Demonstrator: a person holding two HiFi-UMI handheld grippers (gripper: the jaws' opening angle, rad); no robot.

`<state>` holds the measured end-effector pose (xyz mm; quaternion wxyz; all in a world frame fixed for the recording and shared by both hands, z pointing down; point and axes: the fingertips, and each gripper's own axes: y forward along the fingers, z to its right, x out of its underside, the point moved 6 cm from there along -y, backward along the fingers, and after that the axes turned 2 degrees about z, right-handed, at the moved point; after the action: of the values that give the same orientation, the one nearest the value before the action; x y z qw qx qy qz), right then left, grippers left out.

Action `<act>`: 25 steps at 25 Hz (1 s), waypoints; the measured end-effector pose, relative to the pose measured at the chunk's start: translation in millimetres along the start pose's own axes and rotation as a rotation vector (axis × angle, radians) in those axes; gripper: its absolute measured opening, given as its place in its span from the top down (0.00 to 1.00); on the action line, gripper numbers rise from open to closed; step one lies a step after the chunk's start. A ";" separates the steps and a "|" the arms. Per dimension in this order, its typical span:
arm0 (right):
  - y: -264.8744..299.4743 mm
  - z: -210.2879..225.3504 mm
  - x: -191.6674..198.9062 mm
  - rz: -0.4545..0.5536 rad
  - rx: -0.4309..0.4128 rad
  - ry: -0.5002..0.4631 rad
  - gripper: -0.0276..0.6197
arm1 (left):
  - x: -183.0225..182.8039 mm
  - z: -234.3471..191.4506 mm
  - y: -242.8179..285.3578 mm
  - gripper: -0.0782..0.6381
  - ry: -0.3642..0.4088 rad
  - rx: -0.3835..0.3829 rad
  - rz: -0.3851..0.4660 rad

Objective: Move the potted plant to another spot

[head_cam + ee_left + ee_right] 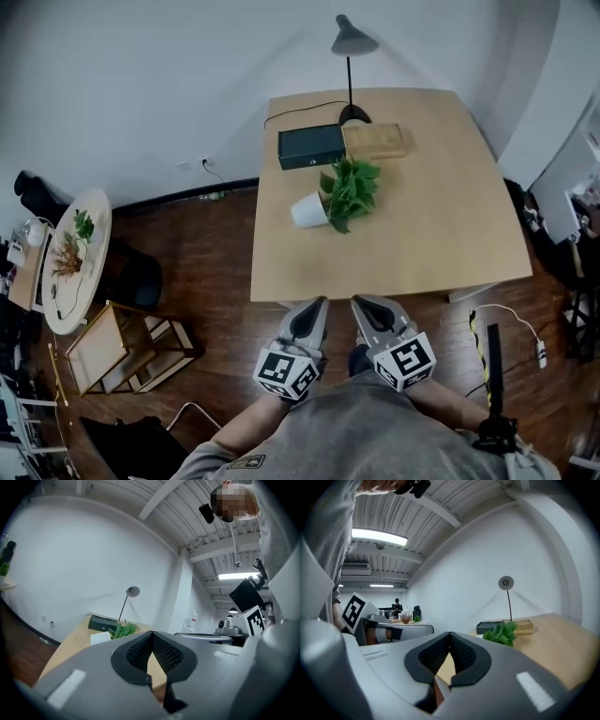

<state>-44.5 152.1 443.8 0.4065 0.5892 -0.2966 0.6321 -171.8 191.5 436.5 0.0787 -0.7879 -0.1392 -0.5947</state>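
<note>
Worktop (422, 234): wood; potted plant (336, 197) mid-top.
Left tongs (317, 304): clenched, empty, at near edge.
Right tongs (362, 302): same.
How: open first, clamp pot sides, lift upright.

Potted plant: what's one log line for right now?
potted plant on table, untouched | left tongs shut, empty | right tongs shut, empty | both near table's front edge

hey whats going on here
A person holds a gripper in each hand at the near edge of a wooden table. The left gripper and right gripper both have their jaws shut on nothing. The potted plant sits untouched further back, in front of a dark box and a wooden box.
</note>
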 end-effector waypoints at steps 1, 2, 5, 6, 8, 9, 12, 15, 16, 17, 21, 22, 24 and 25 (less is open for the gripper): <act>8.8 10.4 -4.5 0.001 -0.007 0.004 0.95 | -4.2 -6.5 11.3 0.89 0.003 -0.009 0.000; 17.3 20.1 -8.8 0.003 -0.015 0.006 0.95 | -7.9 -13.3 22.2 0.89 0.008 -0.021 0.001; 40.2 49.3 -16.1 0.006 -0.042 0.011 0.95 | -18.5 -30.7 55.4 0.89 0.024 -0.060 0.001; 47.0 58.7 -17.3 0.007 -0.048 0.014 0.95 | -21.0 -35.8 65.6 0.89 0.032 -0.070 0.003; 59.5 75.1 -19.7 0.010 -0.056 0.016 0.95 | -26.1 -45.9 82.0 0.89 0.041 -0.092 0.007; 65.7 82.0 -20.9 0.011 -0.058 0.016 0.95 | -29.1 -51.1 88.4 0.89 0.043 -0.104 0.008; 84.2 97.3 -26.2 0.014 -0.060 0.023 0.95 | -33.5 -69.4 104.0 0.89 0.049 -0.127 0.012; 102.3 105.9 -30.7 0.008 -0.063 0.028 0.95 | -41.7 -85.8 117.6 0.89 0.046 -0.139 0.002; 108.4 108.1 -30.6 0.003 -0.061 0.031 0.95 | -43.5 -91.6 122.0 0.89 0.045 -0.138 -0.001; 114.5 110.2 -29.7 -0.002 -0.057 0.033 0.95 | -45.1 -97.7 126.3 0.89 0.044 -0.135 -0.004; 138.3 113.9 -23.0 -0.029 -0.019 0.050 0.95 | -44.3 -127.4 140.2 0.89 0.038 -0.101 -0.022; 144.0 113.4 -21.7 -0.038 -0.006 0.062 0.95 | -43.2 -135.7 142.8 0.89 0.037 -0.089 -0.033; 156.1 113.4 -18.6 -0.055 0.024 0.087 0.95 | -41.5 -153.4 150.1 0.89 0.035 -0.067 -0.059; 163.1 114.7 -16.2 -0.064 0.038 0.098 0.95 | -41.3 -162.6 155.2 0.89 0.035 -0.055 -0.071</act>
<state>-127.9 -28.9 459.7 0.4291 0.5742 -0.2452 0.6527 -282.6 -8.0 448.9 0.0381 -0.7737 -0.1493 -0.6146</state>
